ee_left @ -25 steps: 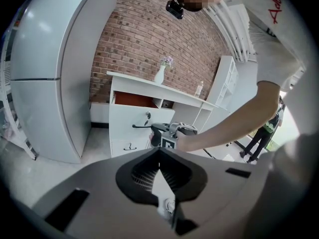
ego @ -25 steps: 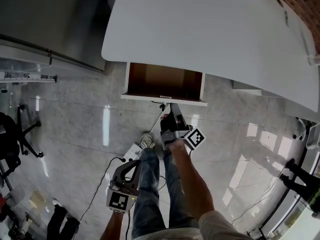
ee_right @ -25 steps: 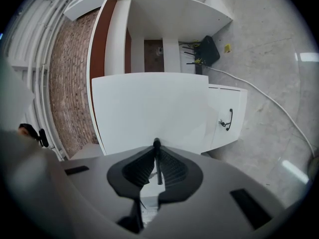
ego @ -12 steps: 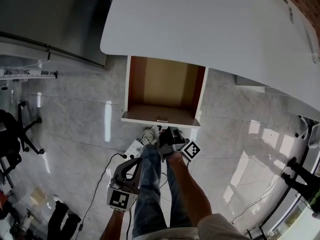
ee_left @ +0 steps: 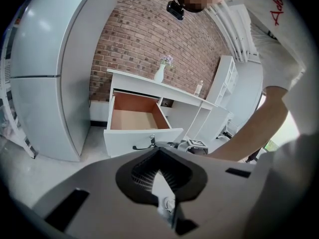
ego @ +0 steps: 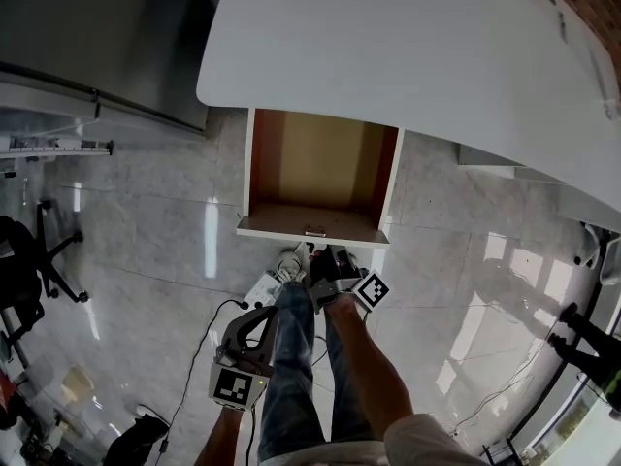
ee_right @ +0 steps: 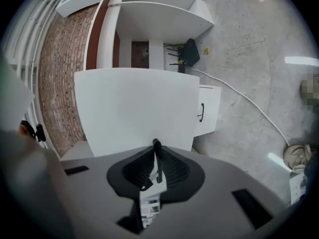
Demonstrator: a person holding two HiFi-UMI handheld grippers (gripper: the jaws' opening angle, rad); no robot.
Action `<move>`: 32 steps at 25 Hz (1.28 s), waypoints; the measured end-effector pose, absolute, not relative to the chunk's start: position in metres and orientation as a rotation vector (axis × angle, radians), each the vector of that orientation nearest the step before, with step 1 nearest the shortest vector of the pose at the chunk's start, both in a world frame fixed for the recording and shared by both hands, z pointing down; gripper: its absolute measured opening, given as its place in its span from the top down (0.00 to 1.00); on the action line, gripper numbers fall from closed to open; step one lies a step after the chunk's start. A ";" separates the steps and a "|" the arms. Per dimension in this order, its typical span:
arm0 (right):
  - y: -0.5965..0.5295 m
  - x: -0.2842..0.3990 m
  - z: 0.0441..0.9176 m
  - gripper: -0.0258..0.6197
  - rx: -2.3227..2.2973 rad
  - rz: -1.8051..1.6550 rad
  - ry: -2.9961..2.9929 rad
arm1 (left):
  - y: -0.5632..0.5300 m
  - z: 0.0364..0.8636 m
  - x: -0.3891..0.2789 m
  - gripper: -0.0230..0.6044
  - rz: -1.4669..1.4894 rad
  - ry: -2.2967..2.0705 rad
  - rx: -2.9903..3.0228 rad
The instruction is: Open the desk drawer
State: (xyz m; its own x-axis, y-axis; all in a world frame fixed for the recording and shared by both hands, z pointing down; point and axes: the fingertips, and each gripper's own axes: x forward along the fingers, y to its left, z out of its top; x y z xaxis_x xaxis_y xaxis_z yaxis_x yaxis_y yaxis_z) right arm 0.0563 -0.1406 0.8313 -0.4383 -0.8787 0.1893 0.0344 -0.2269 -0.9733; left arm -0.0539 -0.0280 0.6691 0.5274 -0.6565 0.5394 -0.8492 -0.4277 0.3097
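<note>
Counts: one white surface (ego: 408, 56); one drawer (ego: 320, 158) under it; one dark handle (ego: 313, 231) on the drawer front; two hand-held grippers. Also one fridge (ee_left: 45, 83), one vase (ee_left: 159, 73) on the surface by the brick wall, one chair (ego: 29, 250), and one cable (ee_right: 239, 101) on the floor (ego: 146, 241).

Drawer: stands well out from under the surface's near edge, over the floor. Brown inside, bare. White front faces the person, with the handle at its middle.

Right hand-held gripper (ego: 322, 251): arm stretched forward, tips at the drawer front. In its own view the jaws are almost together, with only a narrow slit between them. A thin dark bar, the handle, runs down that slit and the pads pinch it from both sides. The white drawer front fills the view just past the tips. Its marker cube (ego: 375, 289) sits to the right of the body.

Left hand-held gripper (ego: 254, 320): held low by the person's left leg, well apart from the drawer and touching nothing. In its own view the jaw tips meet, with nothing between them. Drawer and the other gripper lie ahead of it, beyond the tips. Its marker cube (ego: 233, 388) faces up.
</note>
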 end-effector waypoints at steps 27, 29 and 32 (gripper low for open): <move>-0.090 0.091 0.762 0.92 -1.100 -1.722 1.298 | -0.046 0.617 -0.040 0.94 0.464 -1.198 2.379; -0.092 0.094 0.741 0.93 -1.089 -1.702 1.310 | -0.051 0.601 -0.039 0.94 0.459 -1.198 2.400; -0.098 0.099 0.705 0.93 -1.058 -1.655 1.333 | -0.059 0.576 -0.035 0.94 0.433 -1.202 2.425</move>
State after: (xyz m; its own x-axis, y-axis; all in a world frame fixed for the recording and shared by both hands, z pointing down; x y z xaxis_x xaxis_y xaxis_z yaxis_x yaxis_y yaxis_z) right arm 0.0995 -0.0982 0.7055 -0.3778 -0.9147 0.1439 0.0541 -0.1769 -0.9827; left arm -0.0352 -0.0595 0.5763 0.5824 -0.6837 0.4396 -0.8070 -0.5514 0.2116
